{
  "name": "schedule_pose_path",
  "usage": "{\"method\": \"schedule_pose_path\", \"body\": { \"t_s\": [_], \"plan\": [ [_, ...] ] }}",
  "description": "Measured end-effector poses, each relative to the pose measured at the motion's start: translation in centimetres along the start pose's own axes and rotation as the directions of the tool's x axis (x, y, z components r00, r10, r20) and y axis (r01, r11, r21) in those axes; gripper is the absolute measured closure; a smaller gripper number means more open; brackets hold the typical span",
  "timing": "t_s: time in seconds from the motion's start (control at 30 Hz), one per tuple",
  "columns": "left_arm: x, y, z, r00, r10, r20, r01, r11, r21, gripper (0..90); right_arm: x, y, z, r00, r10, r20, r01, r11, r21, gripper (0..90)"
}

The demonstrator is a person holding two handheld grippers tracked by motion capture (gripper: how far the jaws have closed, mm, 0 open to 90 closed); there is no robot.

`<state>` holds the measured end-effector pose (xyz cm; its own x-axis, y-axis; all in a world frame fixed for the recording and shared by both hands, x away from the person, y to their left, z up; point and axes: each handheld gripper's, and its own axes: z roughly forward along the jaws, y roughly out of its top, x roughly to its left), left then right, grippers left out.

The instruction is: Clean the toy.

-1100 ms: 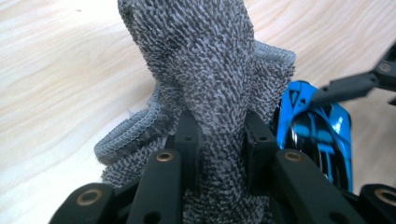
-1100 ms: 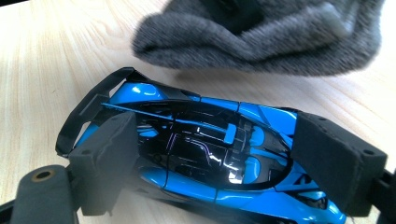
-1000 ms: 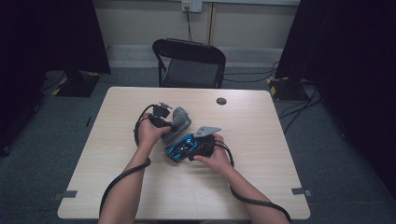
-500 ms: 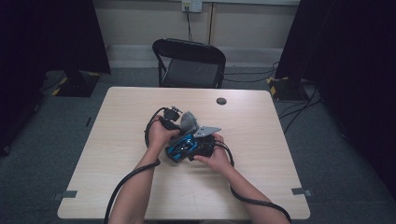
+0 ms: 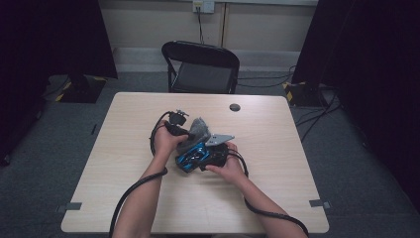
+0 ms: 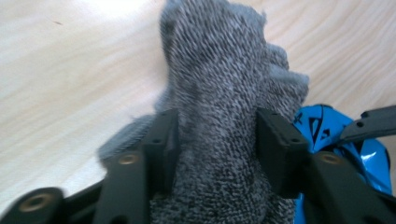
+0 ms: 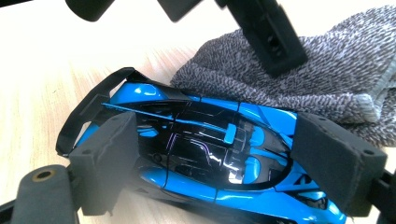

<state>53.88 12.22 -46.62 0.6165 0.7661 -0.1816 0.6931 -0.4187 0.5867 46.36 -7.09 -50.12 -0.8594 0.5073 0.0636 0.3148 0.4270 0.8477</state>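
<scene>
From the high view I see both forearms reaching in, my left gripper (image 5: 179, 130) and right gripper (image 5: 214, 153) meeting mid-table (image 5: 124, 198) over a grey cloth (image 5: 197, 130) and a blue toy car (image 5: 192, 157). The left gripper view adds texture: its jaws are clamped on the knitted, speckled cloth (image 6: 219, 140), bunched upright. In the right gripper view, padded jaws grip the glossy blue-and-black car (image 7: 210, 158) nose to tail, the cloth (image 7: 327, 84) touching behind it.
</scene>
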Motion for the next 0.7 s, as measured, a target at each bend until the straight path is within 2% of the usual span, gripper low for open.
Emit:
{"method": "schedule_pose_path", "body": {
  "t_s": [0.17,0.3,0.47,0.53,0.7],
  "plan": [
    [-0.3,0.0,0.9,0.9998,0.015,-0.016,-0.014,0.9989,0.044,68.6,0.0,0.0,0.0,1.0,0.0,0.0,0.0,1.0,0.0,14.9],
    [-0.6,-0.1,1.2,0.9992,0.023,-0.034,-0.022,0.9986,0.049,73.6,0.0,0.0,0.0,1.0,0.0,0.0,0.0,1.0,0.001,14.9],
    [-1.4,0.1,1.2,0.9953,0.081,-0.054,-0.077,0.9938,0.08,76.5,0.0,0.0,0.0,1.0,-0.001,0.0,0.001,1.0,0.0,14.9],
    [-1.7,0.1,1.2,0.9937,0.098,-0.055,-0.093,0.9914,0.092,76.9,0.0,0.0,0.0,1.0,-0.001,0.0,0.001,1.0,0.002,14.9],
    [-1.9,-0.3,1.0,0.9951,0.095,-0.025,-0.093,0.9925,0.08,77.0,0.0,0.0,0.0,1.0,-0.001,-0.001,0.001,1.0,0.002,15.0]
  ]
}}
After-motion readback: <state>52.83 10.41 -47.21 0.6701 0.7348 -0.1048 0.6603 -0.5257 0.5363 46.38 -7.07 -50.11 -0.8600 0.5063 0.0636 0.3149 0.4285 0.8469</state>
